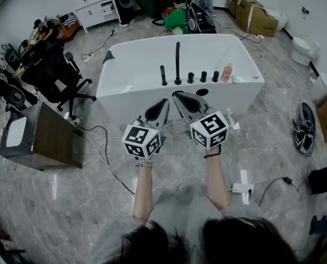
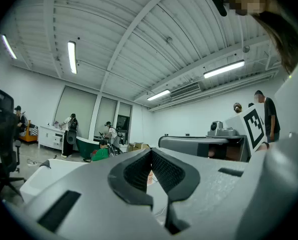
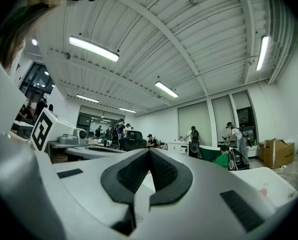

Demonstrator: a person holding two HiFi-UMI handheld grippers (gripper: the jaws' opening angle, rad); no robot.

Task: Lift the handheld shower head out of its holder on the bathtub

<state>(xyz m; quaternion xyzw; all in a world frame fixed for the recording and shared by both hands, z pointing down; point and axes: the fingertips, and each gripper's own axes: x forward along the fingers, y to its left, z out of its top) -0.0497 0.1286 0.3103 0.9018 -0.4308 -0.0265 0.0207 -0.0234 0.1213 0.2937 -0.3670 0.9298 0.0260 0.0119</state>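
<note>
The white bathtub (image 1: 130, 56) stands ahead of me. On its near rim a row of black fittings shows: a short slim wand (image 1: 163, 75) upright in its holder, a taller thin post (image 1: 177, 63) beside it, then three small knobs (image 1: 203, 76). I cannot tell which upright piece is the shower head. My left gripper (image 1: 164, 101) (image 2: 150, 152) and right gripper (image 1: 177, 94) (image 3: 149, 152) hover level in front of the tub's near wall, side by side. Both are shut with nothing between the pads. Neither touches the tub.
A pink bottle (image 1: 227, 72) stands on the rim at the right. A black office chair (image 1: 56, 73) and a brown cabinet (image 1: 50, 136) sit to the left. Cables (image 1: 105, 153) and a power strip (image 1: 243, 187) lie on the floor. Shoes (image 1: 305, 130) are at the right; people stand at the back.
</note>
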